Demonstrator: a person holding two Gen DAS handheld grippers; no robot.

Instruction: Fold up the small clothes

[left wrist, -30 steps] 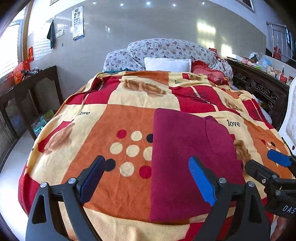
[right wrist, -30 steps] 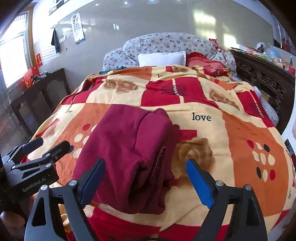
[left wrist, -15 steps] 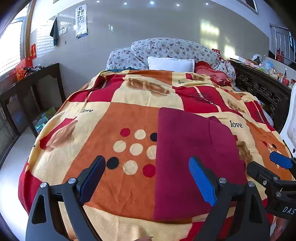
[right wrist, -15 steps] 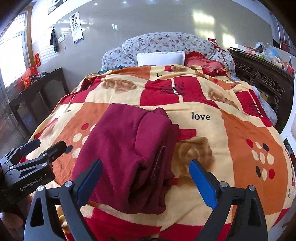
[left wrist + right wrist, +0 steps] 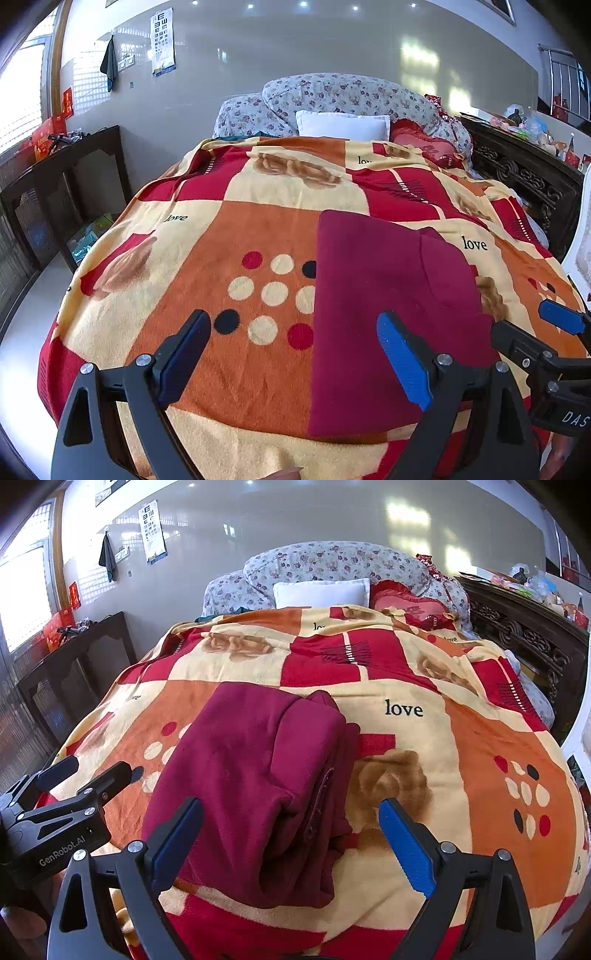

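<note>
Maroon garment [image 5: 255, 786] lies folded on patterned blanket [image 5: 229, 369] at near end of bed, thick folded edge on its right. We hold left gripper [image 5: 295, 354] above near-left blanket, jaws spread wide, nothing between them. Right gripper [image 5: 291, 834] hovers over garment's near edge, jaws likewise wide, gripping nothing. White pillow [image 5: 321, 592] sits far off at headboard.
</note>
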